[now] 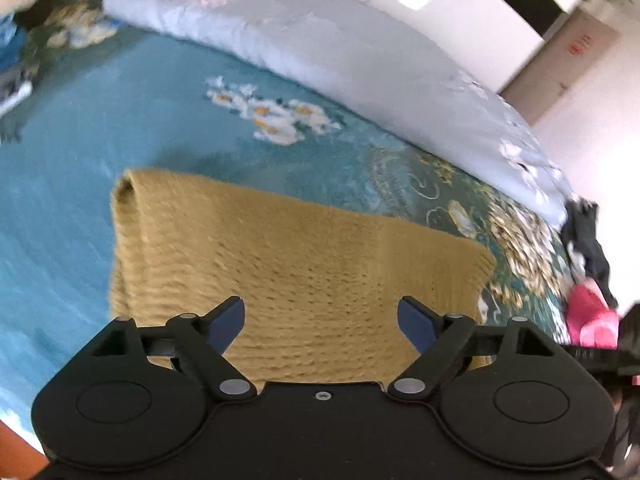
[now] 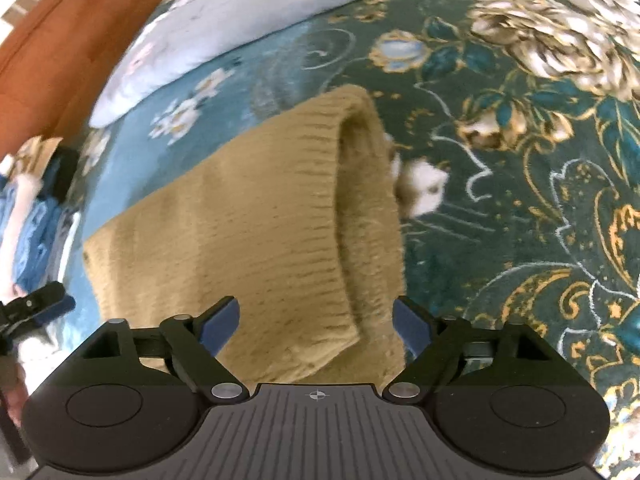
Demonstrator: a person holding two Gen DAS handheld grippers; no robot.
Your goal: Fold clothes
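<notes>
Sweater [image 1: 280,264] lies folded on the bedspread [image 1: 80,160] — left gripper [image 1: 320,324] and right gripper [image 2: 316,320] gape wide, empty; regrasp edges evenly.

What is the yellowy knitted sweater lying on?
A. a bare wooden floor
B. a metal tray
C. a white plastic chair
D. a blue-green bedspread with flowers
D: the tan knitted sweater lies folded on the teal flowered bedspread, near a pale quilt.
</notes>
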